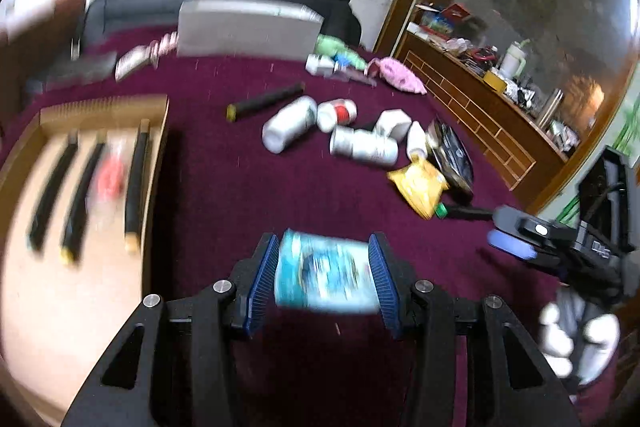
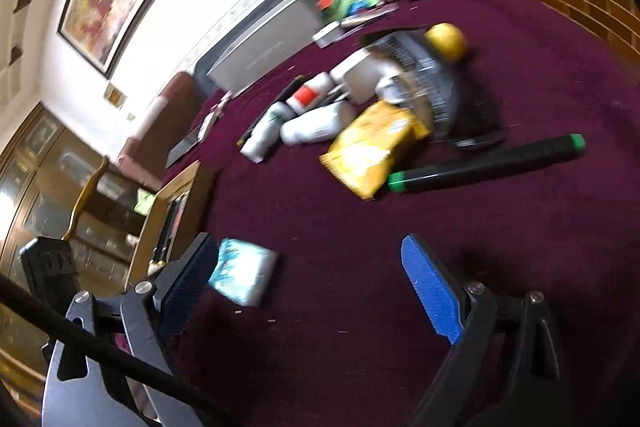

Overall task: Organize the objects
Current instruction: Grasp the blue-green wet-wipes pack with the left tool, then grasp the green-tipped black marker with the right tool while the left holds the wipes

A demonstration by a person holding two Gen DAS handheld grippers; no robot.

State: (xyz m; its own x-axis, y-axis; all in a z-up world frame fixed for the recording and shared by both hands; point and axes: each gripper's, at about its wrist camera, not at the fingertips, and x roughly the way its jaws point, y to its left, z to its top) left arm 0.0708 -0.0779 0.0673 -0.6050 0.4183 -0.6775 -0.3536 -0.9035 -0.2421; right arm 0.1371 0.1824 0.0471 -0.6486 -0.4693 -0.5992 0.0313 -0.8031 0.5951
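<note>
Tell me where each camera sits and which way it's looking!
Left wrist view: sits on the left gripper, looking forward and down over the maroon cloth; its fingers clamp a blue packet, and the right gripper and a white-gloved hand show.
Right wrist view: sits on the right gripper, tilted, jaws open and empty.
Both share the blue packet, cardboard box, white bottles and yellow packet.
</note>
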